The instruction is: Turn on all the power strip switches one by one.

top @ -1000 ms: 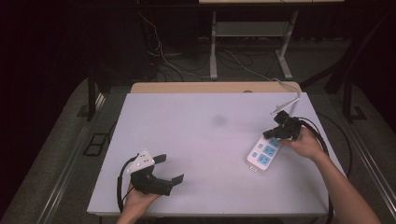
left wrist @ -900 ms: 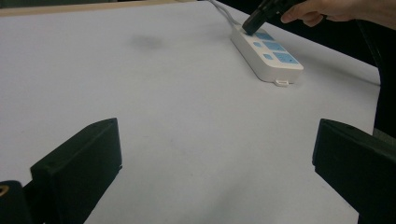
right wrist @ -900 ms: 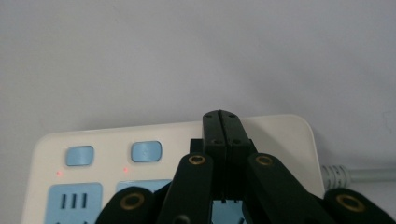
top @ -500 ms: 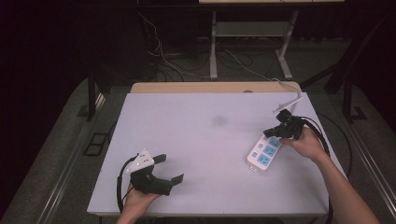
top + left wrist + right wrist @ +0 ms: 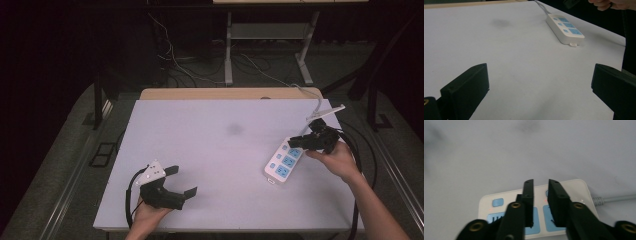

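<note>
**Right gripper sits over the strip's cord end**

Your right gripper hovers above the power strip, jaws narrowly parted, holding nothing. The strip's long axis runs diagonally away from you. Your left gripper, wide open and empty, is well apart.

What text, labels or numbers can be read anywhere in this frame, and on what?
None can be read.
Power strip: blue socket faces and switches carry no legible lettering in any view.
Left gripper: its grey plate shows small dark marks, too small to read.
Right gripper: plain black jaws, no markings.
</note>
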